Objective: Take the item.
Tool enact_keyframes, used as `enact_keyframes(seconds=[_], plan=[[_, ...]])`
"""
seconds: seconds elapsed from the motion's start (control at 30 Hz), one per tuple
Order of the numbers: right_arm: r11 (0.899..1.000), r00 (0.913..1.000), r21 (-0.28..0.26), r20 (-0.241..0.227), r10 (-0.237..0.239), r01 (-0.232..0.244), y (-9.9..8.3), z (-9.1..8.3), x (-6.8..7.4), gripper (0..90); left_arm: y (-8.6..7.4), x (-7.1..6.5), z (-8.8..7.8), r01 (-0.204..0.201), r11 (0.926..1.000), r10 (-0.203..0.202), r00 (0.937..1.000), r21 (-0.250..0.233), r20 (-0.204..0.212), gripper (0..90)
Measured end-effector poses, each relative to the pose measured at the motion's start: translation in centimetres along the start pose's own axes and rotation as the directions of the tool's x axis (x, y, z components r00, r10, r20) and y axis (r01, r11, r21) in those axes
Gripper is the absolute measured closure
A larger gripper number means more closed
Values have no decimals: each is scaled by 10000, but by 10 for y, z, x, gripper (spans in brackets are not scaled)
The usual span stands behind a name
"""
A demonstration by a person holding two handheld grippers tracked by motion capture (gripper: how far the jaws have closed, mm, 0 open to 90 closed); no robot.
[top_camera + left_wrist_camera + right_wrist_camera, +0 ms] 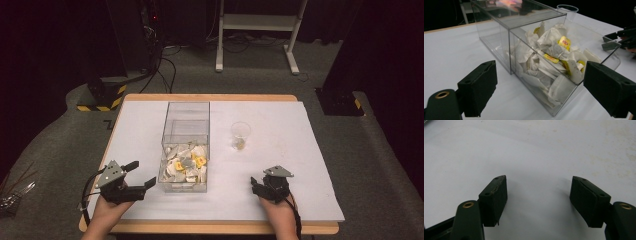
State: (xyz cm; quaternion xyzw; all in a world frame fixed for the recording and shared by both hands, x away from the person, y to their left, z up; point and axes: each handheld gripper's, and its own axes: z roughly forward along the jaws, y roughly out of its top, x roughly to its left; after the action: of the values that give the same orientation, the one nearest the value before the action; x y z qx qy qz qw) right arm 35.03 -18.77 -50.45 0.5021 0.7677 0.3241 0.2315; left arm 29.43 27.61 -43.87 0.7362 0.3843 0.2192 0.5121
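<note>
clear box 1 | plastic cup 1 | tongs 2, both agape

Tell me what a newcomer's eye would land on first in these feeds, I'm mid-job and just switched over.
First comes the clear plastic box in the middle of the white table, its near end heaped with white tea bags carrying yellow tags. To its right stands a clear plastic cup, apart from the box. Near the front edge, the left hand-held gripper sits open beside the box, and the right hand-held gripper is open over bare table.
</note>
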Motion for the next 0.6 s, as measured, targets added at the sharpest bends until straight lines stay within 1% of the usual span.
enact_keyframes(seconds=[0.03,0.07,0.17,0.2,0.27,0.3,0.33,0.4,0.5,0.6], plan=[[10000,10000,-2,-17,-3,3,0,0,0,306,1,-2,0,-43,10000,43,10000,-35,35,123],[10000,10000,27,-39,-6,6,0,0,0,307,1,-3,1,-178,9998,178,9998,-37,25,122],[10000,10000,14,-14,-29,29,0,0,0,311,-1,-9,6,-361,9992,360,9993,161,100,121],[10000,10000,-7,-3,-56,56,0,0,0,313,-1,-10,8,-397,9989,393,9991,269,172,121],[10000,10000,-24,-5,-87,87,0,0,0,316,-3,-12,12,-418,9987,403,9980,299,478,119],[10000,10000,-23,-25,-81,81,0,0,0,316,-4,-13,14,-514,9980,494,9974,381,517,119],[10000,10000,3,-54,-43,43,0,-1,0,316,-6,-15,16,-697,9962,672,9966,515,480,119],[10000,10000,3,-56,-43,43,0,-1,0,316,-8,-17,19,-813,9944,785,9960,677,431,127],[10000,10000,8,-53,-47,47,0,-1,0,317,-11,-19,24,-859,9937,829,9956,722,440,138],[10000,10000,9,-59,-37,37,0,-1,0,318,-16,-21,28,-934,9917,900,9951,886,416,144]])
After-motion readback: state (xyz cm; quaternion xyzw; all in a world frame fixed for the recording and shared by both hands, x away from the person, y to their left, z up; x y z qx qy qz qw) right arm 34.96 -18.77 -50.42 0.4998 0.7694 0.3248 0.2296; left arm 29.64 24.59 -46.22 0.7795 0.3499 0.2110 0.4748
